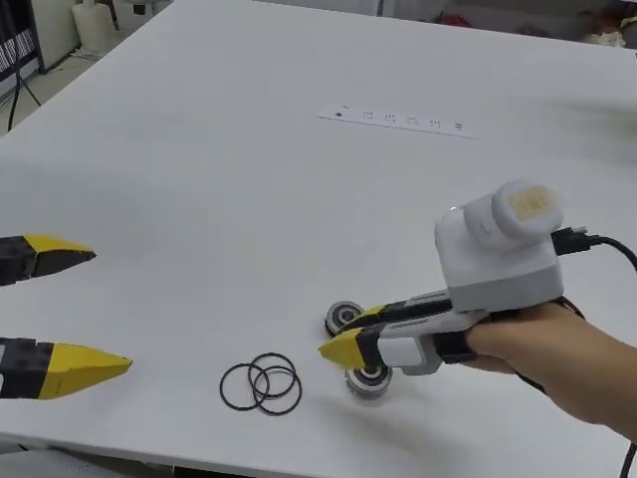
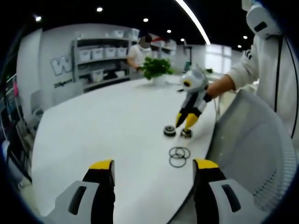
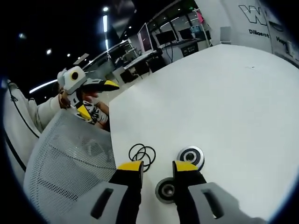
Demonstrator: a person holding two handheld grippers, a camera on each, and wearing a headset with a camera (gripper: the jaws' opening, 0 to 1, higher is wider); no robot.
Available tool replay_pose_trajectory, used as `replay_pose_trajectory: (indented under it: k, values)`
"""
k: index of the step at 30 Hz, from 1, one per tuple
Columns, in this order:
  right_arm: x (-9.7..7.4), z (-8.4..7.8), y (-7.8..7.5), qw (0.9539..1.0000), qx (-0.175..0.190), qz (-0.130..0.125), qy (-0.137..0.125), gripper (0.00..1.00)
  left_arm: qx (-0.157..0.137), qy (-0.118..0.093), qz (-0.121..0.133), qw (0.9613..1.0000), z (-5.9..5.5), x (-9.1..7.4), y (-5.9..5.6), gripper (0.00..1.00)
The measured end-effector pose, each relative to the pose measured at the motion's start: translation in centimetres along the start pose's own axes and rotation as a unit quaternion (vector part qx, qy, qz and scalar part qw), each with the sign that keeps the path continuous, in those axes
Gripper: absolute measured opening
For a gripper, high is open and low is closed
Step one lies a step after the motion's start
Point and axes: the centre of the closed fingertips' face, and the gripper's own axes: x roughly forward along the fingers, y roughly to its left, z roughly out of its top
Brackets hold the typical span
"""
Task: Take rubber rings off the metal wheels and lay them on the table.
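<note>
Three thin black rubber rings (image 1: 261, 383) lie overlapping on the white table (image 1: 299, 199) near its front edge. Just to their right stand two metal wheels (image 1: 343, 317) (image 1: 368, 382). My right gripper (image 1: 343, 334), held in a hand, hovers low over the wheels. In the right gripper view its jaws (image 3: 158, 167) stand slightly apart, with the near wheel (image 3: 164, 190) below the gap and the other wheel (image 3: 191, 156) just beyond the right jaw. The rings (image 3: 142, 154) lie ahead on the left. My left gripper (image 1: 111, 311) is wide open at the far left, holding nothing, and faces the rings (image 2: 179, 155) and wheels (image 2: 169, 131).
A printed paper strip (image 1: 398, 119) lies far back on the table. A grey mesh chair (image 2: 252, 140) stands close to the table's front edge by the rings. A potted plant (image 2: 156, 67) and a person (image 2: 138, 51) are at the far end.
</note>
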Motion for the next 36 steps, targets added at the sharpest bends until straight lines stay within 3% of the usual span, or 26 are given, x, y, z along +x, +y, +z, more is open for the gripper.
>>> replay_pose_trajectory:
  k: [10, 16, 22, 29, 36]
  values:
    - [-2.5, 0.0, -3.1, 0.9985, -0.012, -0.042, -0.033, 0.34, 0.023, -0.002, -0.02, 0.9995, 1.9, 1.6, 0.0, 0.69]
    - [-2.8, -0.7, -4.4, 0.9978, -0.011, -0.055, -0.035, 0.35, 0.051, -0.006, -0.046, 0.9976, 3.8, 3.7, -0.5, 0.69]
    - [-2.4, -1.0, -4.9, 0.9979, -0.009, -0.053, -0.037, 0.33, 0.075, -0.014, -0.074, 0.9943, 5.9, 6.2, -1.2, 0.69]
    - [-1.8, -1.2, -5.0, 0.9983, -0.019, -0.046, -0.03, 0.32, 0.105, -0.007, -0.106, 0.9888, 6.6, 9.9, -2.5, 0.68]
    - [-1.0, -1.4, -5.2, 0.9984, -0.034, -0.04, -0.021, 0.31, 0.11, -0.003, -0.132, 0.985, 6.5, 13.1, -3.7, 0.65]
